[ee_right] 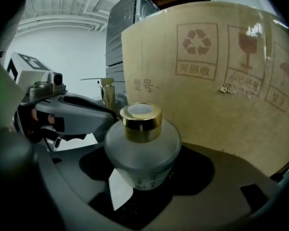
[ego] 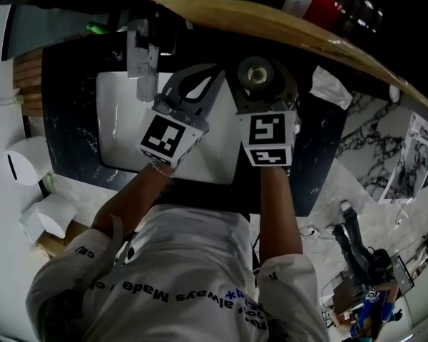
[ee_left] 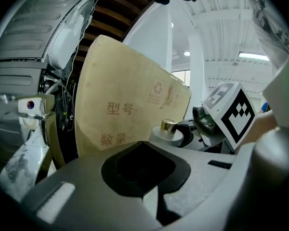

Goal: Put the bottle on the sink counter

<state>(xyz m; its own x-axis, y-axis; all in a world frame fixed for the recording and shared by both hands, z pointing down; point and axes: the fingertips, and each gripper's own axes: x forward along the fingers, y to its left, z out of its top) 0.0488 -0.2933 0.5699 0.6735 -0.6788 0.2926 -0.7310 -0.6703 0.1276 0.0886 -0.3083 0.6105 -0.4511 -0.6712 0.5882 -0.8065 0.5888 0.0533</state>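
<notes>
We note the right gripper (ee_right: pixel 143 177) clamped on the bottle (ee_right: pixel 142 146), frosted body, gold cap, held upright in the air. Bottle sits above the dark counter (ego: pixel 71 70), beside the white sink basin (ego: pixel 118 130), not set down. Left gripper (ego: pixel 200 77) has its fingers together, nothing between them, close beside the right one over the basin. Cardboard box (ee_right: pixel 221 81) stands just behind. Faucet (ego: pixel 143 55) lies to the left.
</notes>
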